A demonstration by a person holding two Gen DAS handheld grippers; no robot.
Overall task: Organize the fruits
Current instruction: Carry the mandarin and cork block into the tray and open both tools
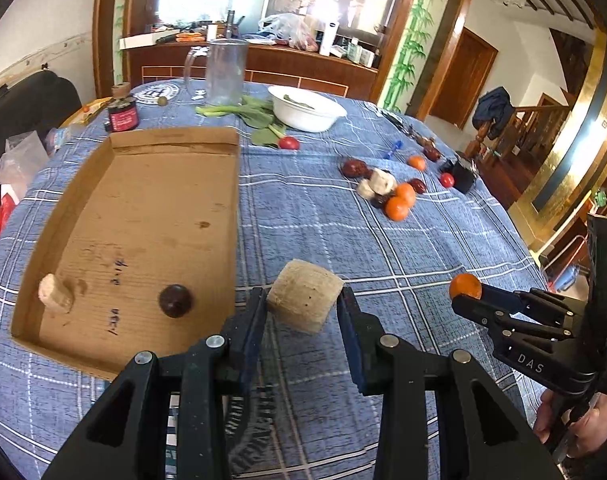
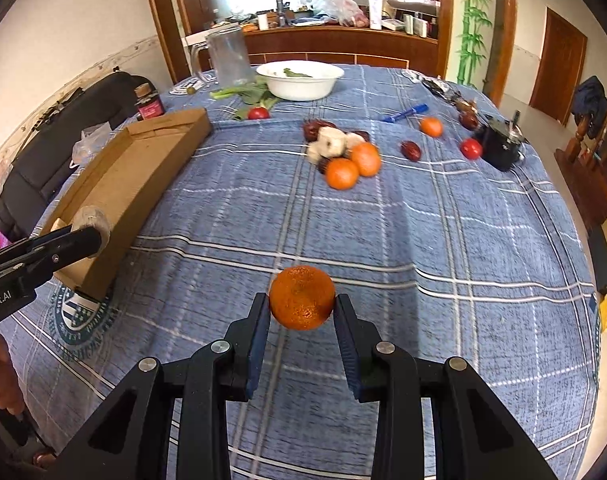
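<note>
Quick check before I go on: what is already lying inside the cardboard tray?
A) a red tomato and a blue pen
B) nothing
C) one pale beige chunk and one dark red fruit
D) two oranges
C: in the left wrist view, the cardboard tray holds a pale beige chunk near its left wall and a dark red fruit on its floor.

Dark red round fruits (image 2: 328,166) partly hidden behind pale cut chunks (image 2: 330,142); holding hand (image 1: 583,420) cut by picture edge; clutter on wooden sideboard (image 1: 263,40) too small to identify
</note>
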